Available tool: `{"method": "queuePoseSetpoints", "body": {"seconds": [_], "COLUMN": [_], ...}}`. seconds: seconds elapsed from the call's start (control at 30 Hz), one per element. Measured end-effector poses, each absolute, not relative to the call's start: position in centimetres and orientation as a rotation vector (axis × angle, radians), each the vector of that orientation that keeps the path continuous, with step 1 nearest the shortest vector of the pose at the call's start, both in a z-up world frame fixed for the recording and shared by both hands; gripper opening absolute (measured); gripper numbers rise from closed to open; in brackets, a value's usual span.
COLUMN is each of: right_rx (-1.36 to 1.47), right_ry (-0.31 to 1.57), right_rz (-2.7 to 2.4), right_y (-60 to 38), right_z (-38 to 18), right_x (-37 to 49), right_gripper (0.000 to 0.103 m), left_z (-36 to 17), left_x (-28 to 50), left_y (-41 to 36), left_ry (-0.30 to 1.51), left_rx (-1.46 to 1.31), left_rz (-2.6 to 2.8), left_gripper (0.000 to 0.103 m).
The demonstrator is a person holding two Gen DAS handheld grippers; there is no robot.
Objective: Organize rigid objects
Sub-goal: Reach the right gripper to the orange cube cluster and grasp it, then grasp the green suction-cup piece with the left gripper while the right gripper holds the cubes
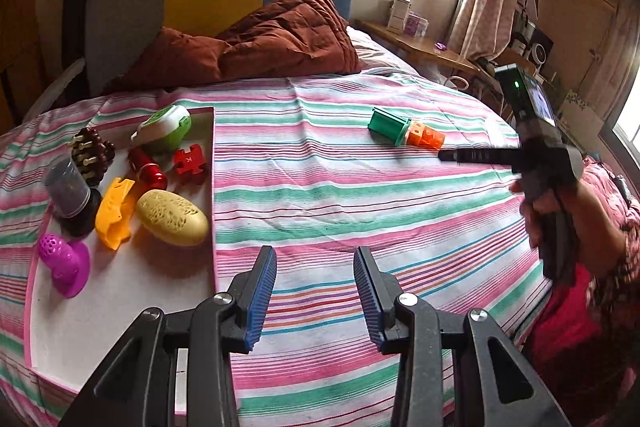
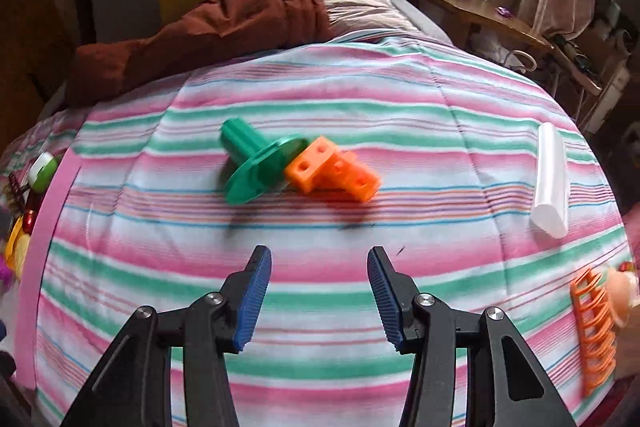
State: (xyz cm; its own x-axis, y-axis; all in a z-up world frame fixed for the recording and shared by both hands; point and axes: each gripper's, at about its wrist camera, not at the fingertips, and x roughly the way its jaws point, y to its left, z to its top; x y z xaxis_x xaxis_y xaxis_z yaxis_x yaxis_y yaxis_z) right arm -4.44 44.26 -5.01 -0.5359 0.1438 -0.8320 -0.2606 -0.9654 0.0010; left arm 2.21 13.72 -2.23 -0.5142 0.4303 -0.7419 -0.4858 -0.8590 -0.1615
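Observation:
A green plastic piece [image 2: 256,163] and an orange block with holes [image 2: 336,173] lie touching on the striped bed cover, ahead of my open, empty right gripper [image 2: 318,255]. Both also show in the left wrist view, the green piece [image 1: 388,127] and the orange block [image 1: 428,135]. My left gripper [image 1: 315,255] is open and empty above the cover, beside the white tray [image 1: 120,307]. The tray holds a gold oval [image 1: 172,217], a yellow piece [image 1: 116,213], a red block [image 1: 190,163], a purple piece [image 1: 66,263], a green-white case [image 1: 166,129] and others.
A white tube [image 2: 550,181] and an orange clip [image 2: 592,327] lie at the cover's right side. A brown quilt [image 1: 260,39] is heaped at the headboard. A wooden side table [image 1: 420,43] stands behind the bed. The right gripper's handle and hand [image 1: 552,187] show at the right.

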Motion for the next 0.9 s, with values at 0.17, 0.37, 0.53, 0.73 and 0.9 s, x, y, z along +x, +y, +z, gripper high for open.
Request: {"method": "queuePoseSetpoints", "body": {"seconds": [0.17,0.37,0.53,0.73,0.9], "right_rx": [-1.383,-1.493,-1.554,-1.563,-1.565], "right_ry": [0.069,0.018,0.091,0.150,0.030], "right_rz": [2.565,2.599,2.602,2.620,2.488], "right_y": [46.6,47.0,46.9,46.4,45.7], "right_z": [-5.0,-6.7,-8.2,-8.1,-7.6], "right_x": [-7.4,-10.4,-12.0,-11.4,-8.3], "right_gripper": [0.066,0.066,0.066,0.048,0.047], "left_z": [-2.7,-3.0,-3.0,-3.0,-2.9], "left_x": [2.3,2.2,2.1,1.9,1.6], "left_y": [14.3,14.7,14.9,15.5,17.3], "left_ry": [0.098,0.108,0.117,0.128,0.149], "left_rx": [-1.157,-1.184,-1.192,-1.190,-1.186], "left_rz": [2.334,2.328,2.327,2.316,2.302], "left_gripper": [0.040,0.040,0.040,0.040,0.040]}}
